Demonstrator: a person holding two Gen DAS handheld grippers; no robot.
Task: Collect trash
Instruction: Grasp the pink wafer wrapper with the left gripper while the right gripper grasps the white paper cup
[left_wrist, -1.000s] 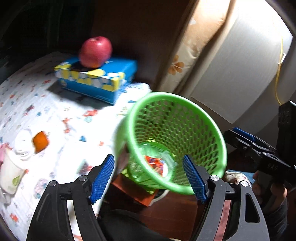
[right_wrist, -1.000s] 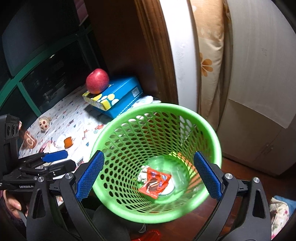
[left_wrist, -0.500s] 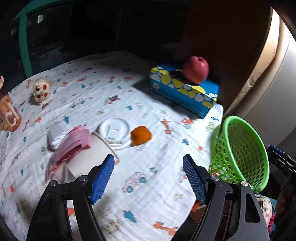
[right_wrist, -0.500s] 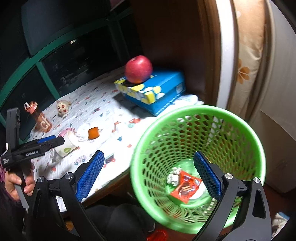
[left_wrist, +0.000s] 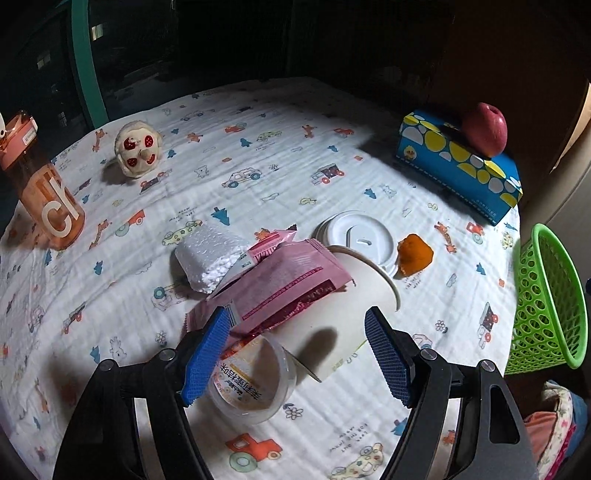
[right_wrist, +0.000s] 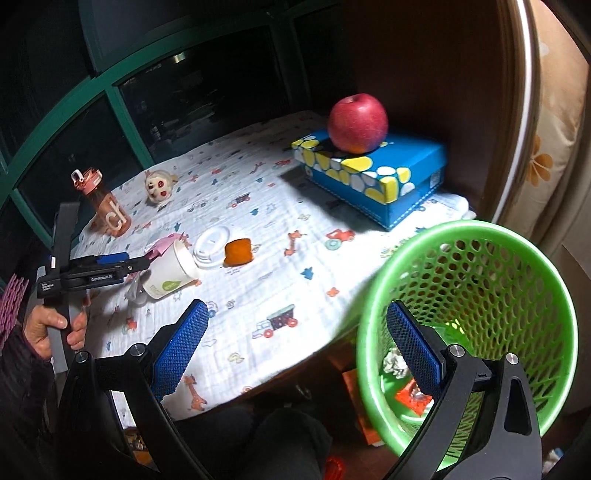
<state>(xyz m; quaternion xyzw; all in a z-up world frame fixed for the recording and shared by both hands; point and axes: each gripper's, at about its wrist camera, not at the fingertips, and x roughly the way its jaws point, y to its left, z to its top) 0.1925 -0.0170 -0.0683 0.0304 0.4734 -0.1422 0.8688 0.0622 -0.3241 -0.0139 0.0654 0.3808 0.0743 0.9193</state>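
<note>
On the printed cloth, trash lies in a heap: a white paper cup (left_wrist: 354, 295) on its side, pink wrappers (left_wrist: 280, 288), a clear plastic tub (left_wrist: 255, 380), a white lid (left_wrist: 356, 236), an orange peel (left_wrist: 413, 254) and a white foam wad (left_wrist: 210, 258). My left gripper (left_wrist: 295, 350) hangs open just above the cup and tub, touching neither. Off the table's right edge stands the green basket (right_wrist: 480, 295), holding a red wrapper (right_wrist: 410, 398) and crumpled paper (right_wrist: 395, 363). My right gripper (right_wrist: 295, 350) is open and empty, its right pad in front of the basket's near wall.
A blue tissue box (left_wrist: 458, 166) with a red apple (left_wrist: 485, 129) on it sits at the far right. An orange bottle (left_wrist: 40, 184) and a small toy head (left_wrist: 136, 151) stand at the far left. A person's hand (right_wrist: 55, 325) holds the left gripper.
My left gripper has swung from over the basket to the trash heap on the table and come down closer. The right gripper has shifted left, so the basket now sits at its right.
</note>
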